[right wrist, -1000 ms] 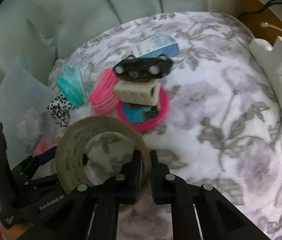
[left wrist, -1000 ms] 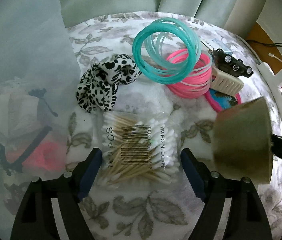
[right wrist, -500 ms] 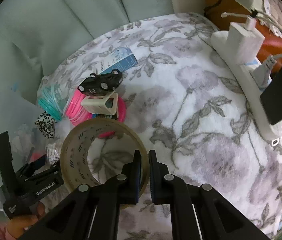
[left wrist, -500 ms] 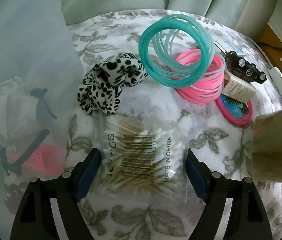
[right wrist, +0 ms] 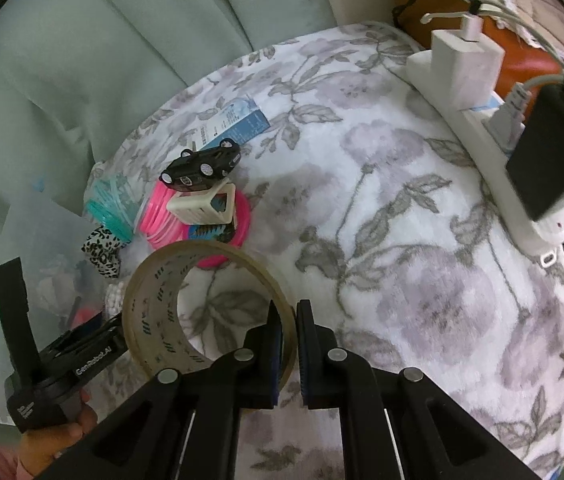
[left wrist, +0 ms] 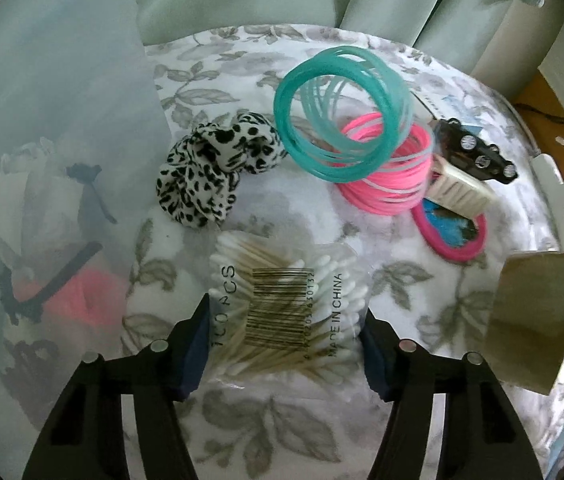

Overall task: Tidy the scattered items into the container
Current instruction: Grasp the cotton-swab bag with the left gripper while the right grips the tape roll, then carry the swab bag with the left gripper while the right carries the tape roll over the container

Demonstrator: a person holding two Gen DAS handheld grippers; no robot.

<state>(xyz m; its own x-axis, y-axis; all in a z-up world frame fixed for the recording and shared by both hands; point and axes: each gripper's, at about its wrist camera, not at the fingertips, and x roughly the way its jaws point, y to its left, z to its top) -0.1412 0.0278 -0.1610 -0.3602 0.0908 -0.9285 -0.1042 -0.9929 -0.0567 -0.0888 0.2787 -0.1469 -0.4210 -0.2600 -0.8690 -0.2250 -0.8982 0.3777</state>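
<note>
Floral blanket (left wrist: 282, 432) — left tongs (left wrist: 284, 344) closing around cotton swabs (left wrist: 286, 312).

- The right tool (right wrist: 290, 354) pinches the wall of a tape roll (right wrist: 153, 312).
- A black toy car (right wrist: 201, 166) lies on a cream basket (right wrist: 205, 204) and pink bands (right wrist: 157, 218).
- A white power strip (right wrist: 478, 132) lies along the floral blanket (right wrist: 402, 220).

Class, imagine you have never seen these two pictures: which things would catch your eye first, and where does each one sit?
The teal bangles leaning on the pink bangles stand out at the far middle of the flowered blanket, with a spotted scrunchie to their left. Nearer, the left claw is closing around a bag of cotton swabs. The right claw pinches the wall of a tape roll.
</note>
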